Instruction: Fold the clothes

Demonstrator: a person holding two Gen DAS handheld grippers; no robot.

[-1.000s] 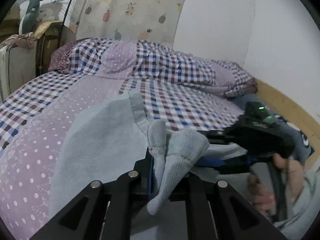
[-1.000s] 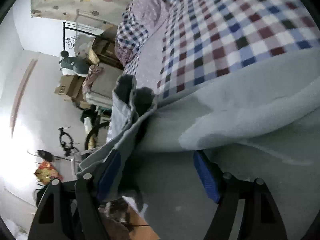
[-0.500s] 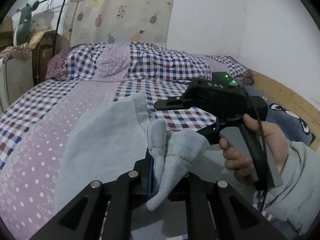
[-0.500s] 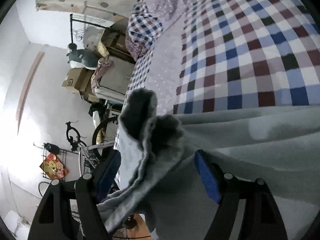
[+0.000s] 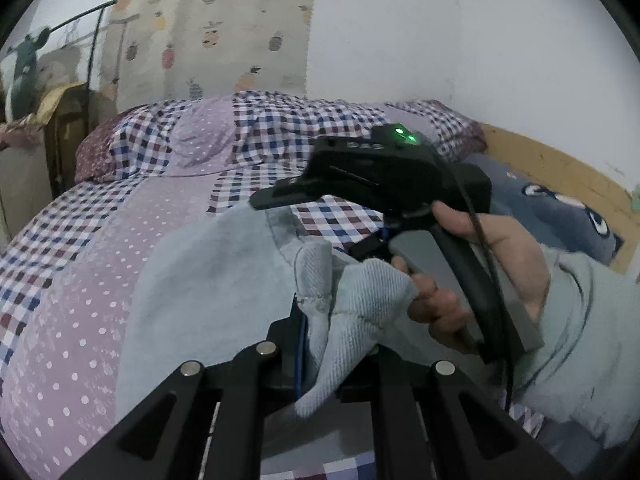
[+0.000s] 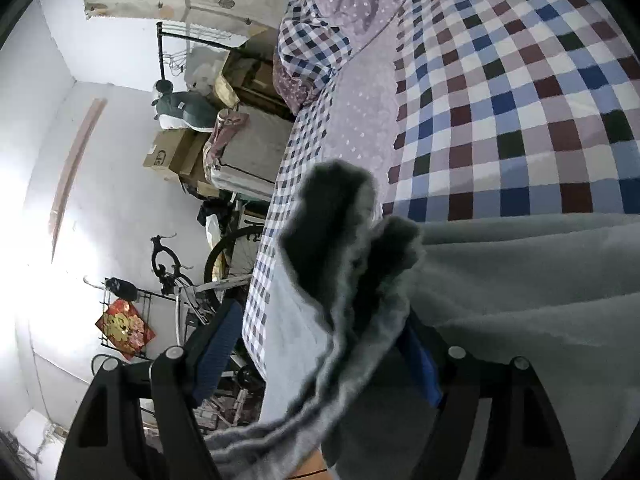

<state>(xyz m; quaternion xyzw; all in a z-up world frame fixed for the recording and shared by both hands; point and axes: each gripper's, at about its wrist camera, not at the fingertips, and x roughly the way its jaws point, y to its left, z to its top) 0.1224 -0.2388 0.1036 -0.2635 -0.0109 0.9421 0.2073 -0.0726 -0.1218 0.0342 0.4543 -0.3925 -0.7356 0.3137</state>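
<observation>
The bed (image 5: 100, 248), under a checked and dotted cover, carried the light grey-blue garment (image 5: 208, 292) across its near part. Left gripper (image 5: 320, 320) was pinched on a bunched fold of the garment's edge. Right gripper (image 6: 320, 344) stood with its blue pads (image 6: 218, 344) spread, the garment's edge draped between them. A hand (image 5: 472, 276) held its handle just above the garment.

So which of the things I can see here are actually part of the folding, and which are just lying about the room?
Part of the job:
- pale grey-blue garment, spread on the bed
- left gripper, jaws shut on a bunch of it
- right gripper, cloth between its jaws
- checked bedspread, the work surface

Just lying about:
- bicycle
- cardboard boxes
- plush toy
- pineapple curtain
</observation>
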